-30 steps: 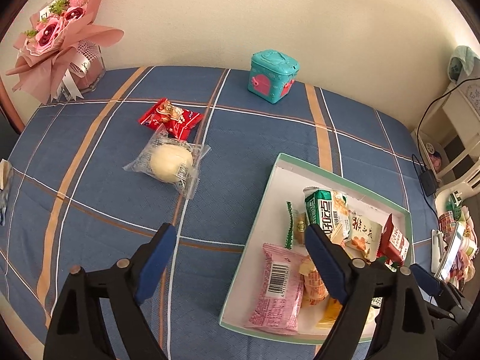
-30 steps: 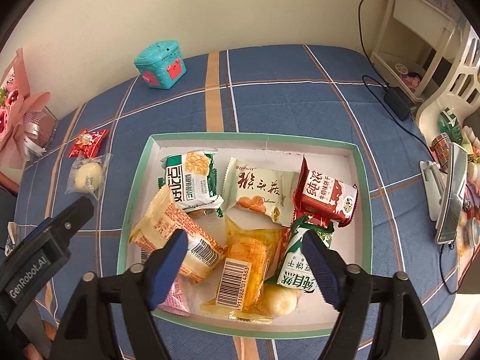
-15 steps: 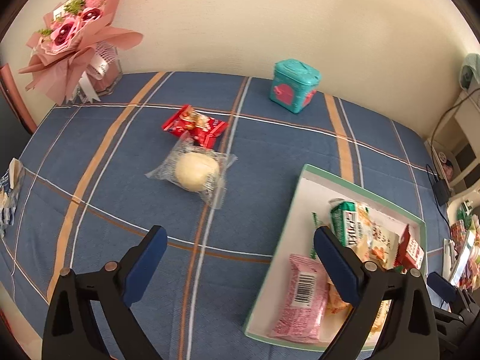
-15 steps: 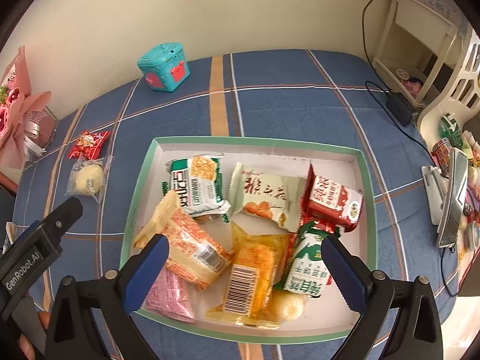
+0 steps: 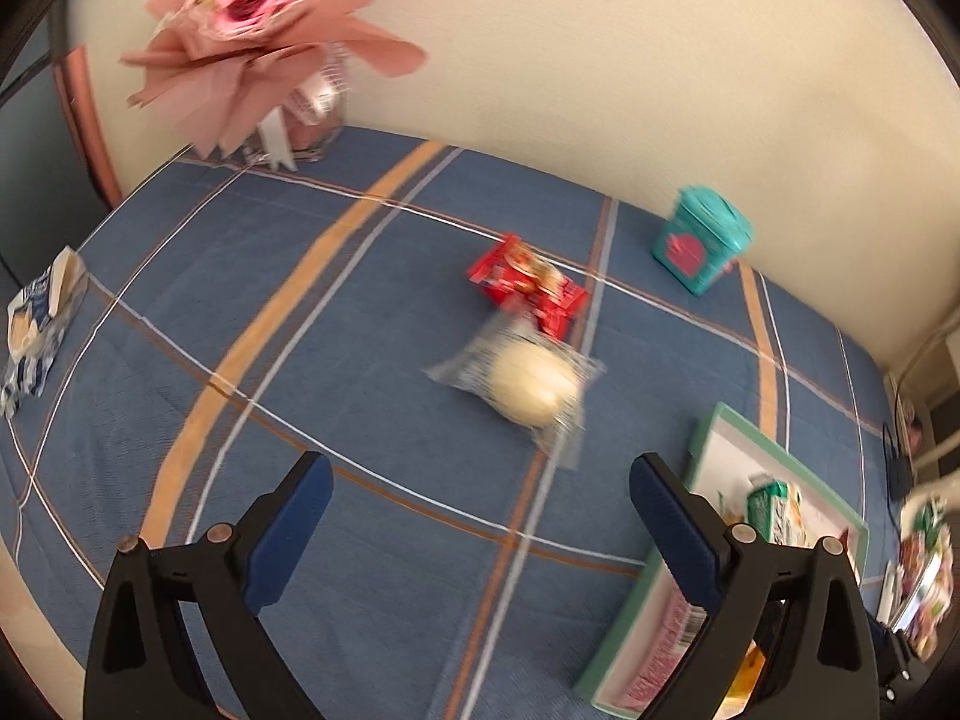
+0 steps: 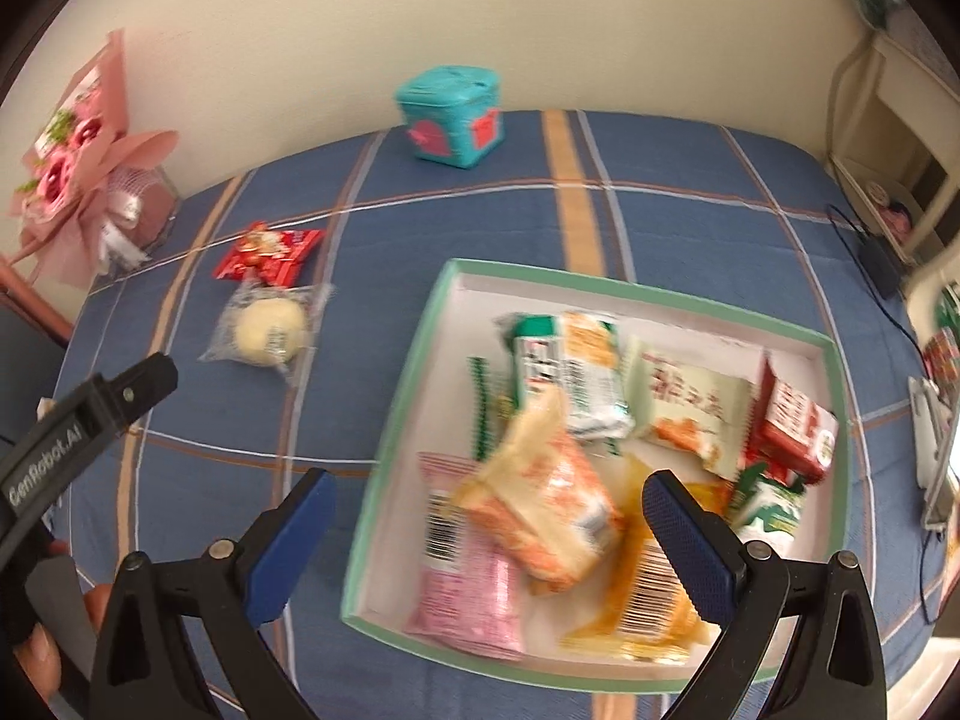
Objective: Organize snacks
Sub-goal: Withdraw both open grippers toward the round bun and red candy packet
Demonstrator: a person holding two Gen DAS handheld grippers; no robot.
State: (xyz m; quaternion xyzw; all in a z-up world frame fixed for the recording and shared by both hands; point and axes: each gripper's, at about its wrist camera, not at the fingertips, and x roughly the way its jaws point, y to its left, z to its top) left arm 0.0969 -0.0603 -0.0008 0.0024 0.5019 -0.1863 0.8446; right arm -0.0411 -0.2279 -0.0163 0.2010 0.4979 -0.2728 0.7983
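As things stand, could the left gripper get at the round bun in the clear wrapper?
Probably yes: the left gripper is open and empty, with only bare blue cloth before the bun.

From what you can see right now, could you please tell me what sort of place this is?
Probably a room at home: a checked blue cloth against a plain wall, a pink bouquet, and a white shelf unit with a trailing cable.

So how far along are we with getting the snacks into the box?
Mostly done: a pile of packets already sits in the green-rimmed box. Nothing is in hand; the left gripper and right gripper have both just opened and are empty. Left on the blue cloth: the red packet and the clear-wrapped bun, lying outside the box.
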